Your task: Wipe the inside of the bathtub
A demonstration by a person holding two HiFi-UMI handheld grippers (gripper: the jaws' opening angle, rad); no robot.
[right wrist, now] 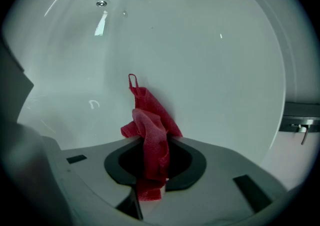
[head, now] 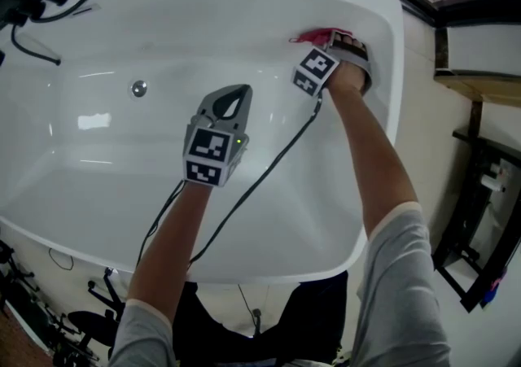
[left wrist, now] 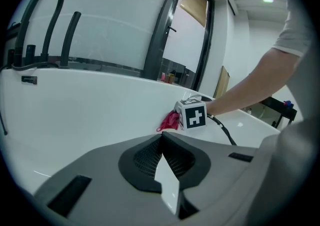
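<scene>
White, glossy bathtub [head: 98,170] wall near the rim on your right is where the red cloth [right wrist: 148,107] sits, pinched in the closed fingers of your right gripper [head: 342,46]. Judged light, limp and apt to bunch or pull free on so slick a surface, it is best held by a thick fold, deep between the fingers. Your left gripper [head: 230,105] hovers mid-tub, fingers together on nothing.
</scene>
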